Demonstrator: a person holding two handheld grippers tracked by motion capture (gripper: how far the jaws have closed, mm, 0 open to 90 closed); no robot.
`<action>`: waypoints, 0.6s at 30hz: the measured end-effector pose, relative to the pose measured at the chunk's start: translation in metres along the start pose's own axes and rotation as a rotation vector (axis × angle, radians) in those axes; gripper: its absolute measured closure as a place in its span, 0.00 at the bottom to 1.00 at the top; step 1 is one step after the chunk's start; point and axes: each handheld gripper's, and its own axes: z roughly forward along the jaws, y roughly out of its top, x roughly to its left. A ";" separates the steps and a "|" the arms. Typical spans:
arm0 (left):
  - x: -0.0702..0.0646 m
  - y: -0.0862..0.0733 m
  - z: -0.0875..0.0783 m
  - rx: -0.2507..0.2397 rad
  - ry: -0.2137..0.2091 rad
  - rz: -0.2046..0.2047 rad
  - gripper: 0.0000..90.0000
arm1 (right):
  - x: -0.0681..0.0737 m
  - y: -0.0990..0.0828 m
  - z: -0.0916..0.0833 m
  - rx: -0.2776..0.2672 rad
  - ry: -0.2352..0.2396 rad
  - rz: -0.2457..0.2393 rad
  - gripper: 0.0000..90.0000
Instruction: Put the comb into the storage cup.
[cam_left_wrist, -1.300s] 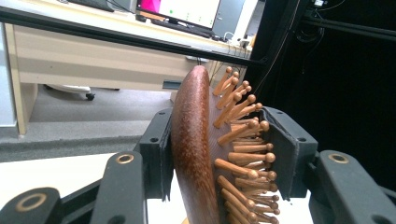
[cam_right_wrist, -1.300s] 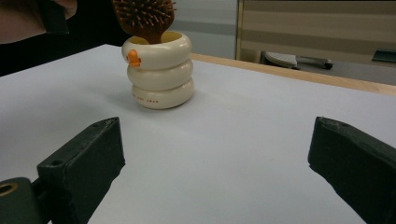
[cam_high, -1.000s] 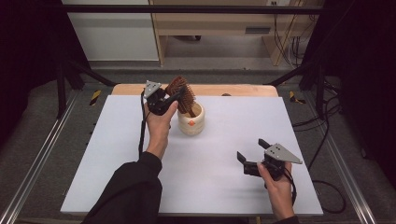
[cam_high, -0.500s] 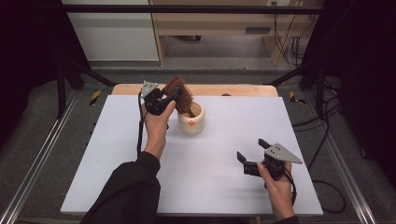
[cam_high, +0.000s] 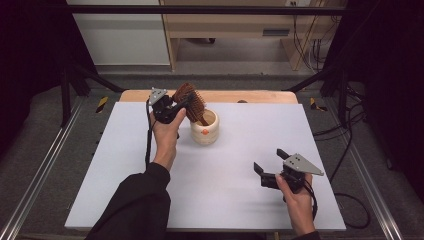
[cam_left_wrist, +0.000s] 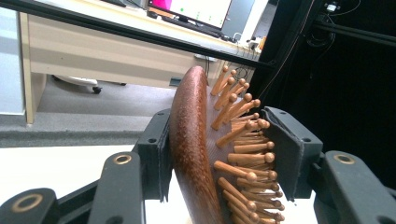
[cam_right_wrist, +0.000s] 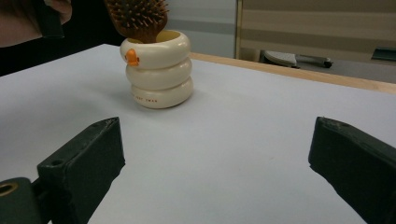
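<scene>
Little has moved since the earlier frames: both hands sit where they were, and the brush (cam_high: 190, 101) leans at much the same tilt over the cup (cam_high: 204, 127).

Seen from the high view, the left tongs (cam_high: 176, 106) are held up at the far side of the table (cam_high: 125, 165), just left of the cup, pinching the brush by its head. In the left gripper view the grip is plain: one jaw lies flat against the smooth brown back of the brush (cam_left_wrist: 191, 149), the other presses on the tips of the wooden bristles (so the head sits edge-on between the two pads). The handle end of the brush runs down into the cup's mouth; how deep it goes cannot be told.

The cup is cream, shaped like three stacked rings, with a small orange mark near its rim, and it stands upright on the table toward the far edge. In the right gripper view the cup (cam_right_wrist: 158, 70) stands well ahead, with the brush head (cam_right_wrist: 137, 17) rising out of it.

The right tongs (cam_high: 268, 166) rest low on the near right part of the table, well apart from the cup, their jaws spread wide with nothing between them.
</scene>
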 end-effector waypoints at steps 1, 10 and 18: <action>0.000 0.000 0.000 0.001 -0.001 0.000 0.51 | 0.000 0.000 0.000 0.000 -0.001 -0.001 0.04; 0.000 0.000 0.000 0.000 -0.004 -0.003 0.50 | 0.000 0.000 0.000 0.000 0.000 -0.002 0.04; 0.001 0.000 0.000 0.004 -0.001 -0.003 0.49 | -0.001 0.000 0.000 0.001 0.000 -0.003 0.04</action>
